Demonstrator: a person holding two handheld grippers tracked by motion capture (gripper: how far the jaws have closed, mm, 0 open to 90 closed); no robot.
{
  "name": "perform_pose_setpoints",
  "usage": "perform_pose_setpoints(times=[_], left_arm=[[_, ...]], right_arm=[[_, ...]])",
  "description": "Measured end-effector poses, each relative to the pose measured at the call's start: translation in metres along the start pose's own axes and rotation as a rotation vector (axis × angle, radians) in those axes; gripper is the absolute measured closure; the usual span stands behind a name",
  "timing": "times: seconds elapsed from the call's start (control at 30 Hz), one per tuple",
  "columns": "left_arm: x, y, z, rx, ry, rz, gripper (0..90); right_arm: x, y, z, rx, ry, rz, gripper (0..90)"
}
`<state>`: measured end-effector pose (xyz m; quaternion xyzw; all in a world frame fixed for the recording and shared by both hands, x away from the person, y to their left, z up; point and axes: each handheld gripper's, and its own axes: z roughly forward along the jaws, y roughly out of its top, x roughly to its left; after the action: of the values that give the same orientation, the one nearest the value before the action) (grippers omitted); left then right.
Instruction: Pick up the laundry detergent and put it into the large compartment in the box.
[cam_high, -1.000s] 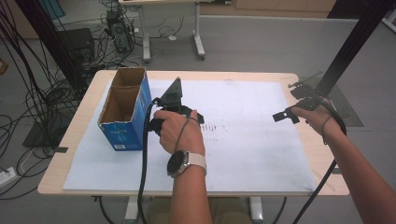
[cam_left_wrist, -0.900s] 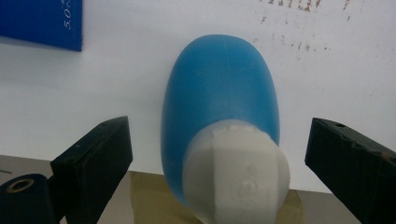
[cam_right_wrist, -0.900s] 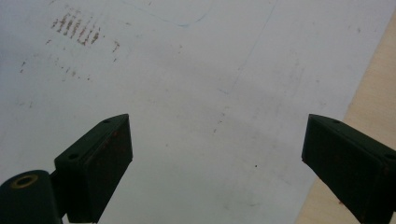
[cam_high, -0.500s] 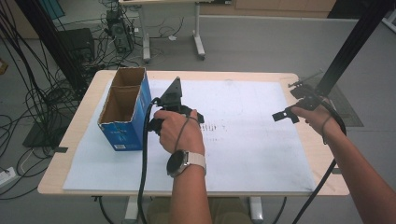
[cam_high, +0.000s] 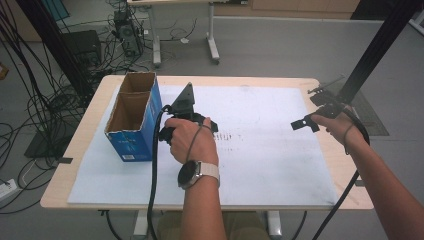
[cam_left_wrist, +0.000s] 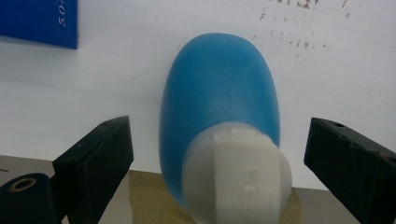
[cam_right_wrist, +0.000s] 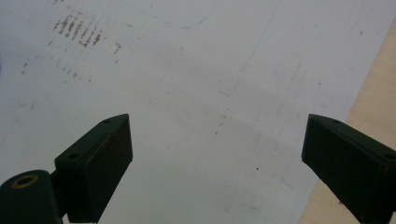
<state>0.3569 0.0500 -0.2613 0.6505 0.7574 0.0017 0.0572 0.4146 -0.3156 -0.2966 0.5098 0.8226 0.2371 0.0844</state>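
Standing on the white sheet (cam_left_wrist: 93, 93), between wide-apart jaws of the left gripper (cam_left_wrist: 219, 154): blue bottle (cam_left_wrist: 219, 88), untouched. Right gripper (cam_right_wrist: 217, 154) spread wide too, holding nothing.

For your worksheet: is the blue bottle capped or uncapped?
Capped: a white cap sits on the blue bottle.

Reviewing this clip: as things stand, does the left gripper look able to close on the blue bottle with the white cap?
Probably yes. The blue bottle lies on the white sheet between the left gripper's open jaws, cap end nearest, gaps either side and nothing between pads and bottle.
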Motion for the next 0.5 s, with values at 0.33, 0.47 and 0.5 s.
perform_pose_setpoints(times=[0.33,0.47,0.5], left_arm=[[0.0,0.002,0.006,0.016,0.005,-0.002,8.6],[0.001,0.003,0.011,0.026,0.002,0.002,8.6],[0.001,0.003,0.012,0.027,0.002,0.002,8.6]], right_arm=[[-0.002,-0.002,0.004,0.001,0.005,0.004,8.6],[-0.003,-0.003,0.005,0.004,0.008,0.004,8.6],[-0.003,-0.003,0.006,0.004,0.009,0.004,8.6]])
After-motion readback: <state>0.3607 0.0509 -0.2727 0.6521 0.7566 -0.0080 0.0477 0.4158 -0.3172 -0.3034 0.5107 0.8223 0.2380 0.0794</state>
